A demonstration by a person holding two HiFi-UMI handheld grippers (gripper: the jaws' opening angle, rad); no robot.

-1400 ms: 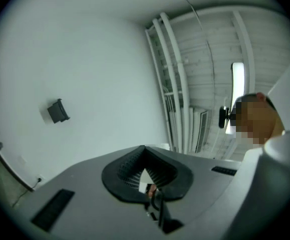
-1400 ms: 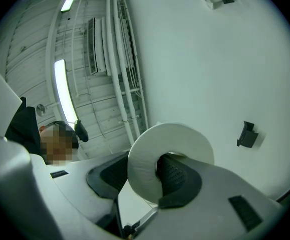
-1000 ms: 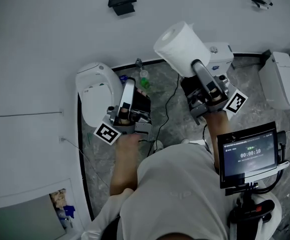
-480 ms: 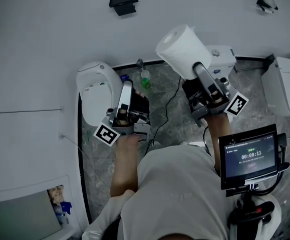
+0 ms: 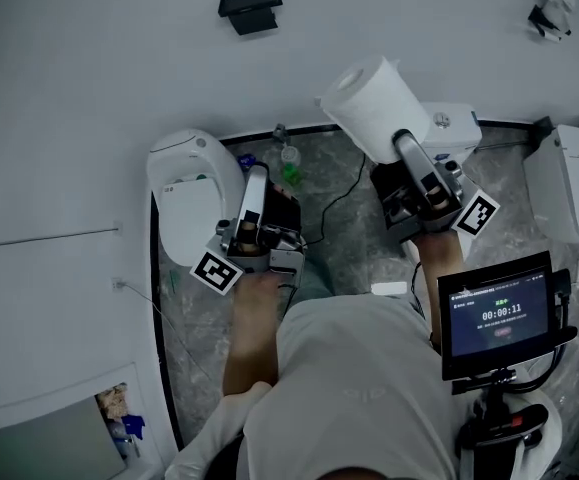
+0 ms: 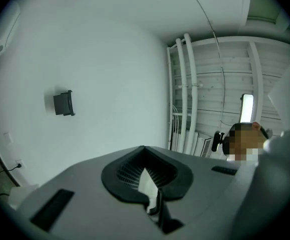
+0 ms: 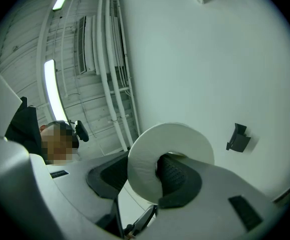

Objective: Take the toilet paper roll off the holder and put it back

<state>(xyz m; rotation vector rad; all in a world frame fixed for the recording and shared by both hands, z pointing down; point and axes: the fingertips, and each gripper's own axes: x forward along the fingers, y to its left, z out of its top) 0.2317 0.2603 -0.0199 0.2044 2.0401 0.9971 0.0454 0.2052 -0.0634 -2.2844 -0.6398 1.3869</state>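
The white toilet paper roll (image 5: 372, 106) is held up in the air by my right gripper (image 5: 401, 140), apart from the wall. In the right gripper view one jaw sits inside the core of the roll (image 7: 147, 156) and the other outside it, so my right gripper (image 7: 146, 180) is shut on the roll's wall. The black holder (image 5: 250, 9) is on the light wall, empty, up and to the left of the roll; it also shows as the holder (image 7: 238, 137) and the holder (image 6: 63, 103). My left gripper (image 5: 257, 176) hangs lower left, shut on nothing, as the left gripper (image 6: 148, 178) view confirms.
A white toilet (image 5: 191, 193) stands below the left gripper, with a green bottle (image 5: 288, 158) beside it. A white cistern (image 5: 451, 126) and another white fixture (image 5: 559, 180) lie right. A timer screen (image 5: 497, 313) is at lower right. A small wall fitting (image 5: 550, 8) is top right.
My right gripper and the roll have drifted slightly right and down in the head view. The left gripper has barely moved and both stay shut.
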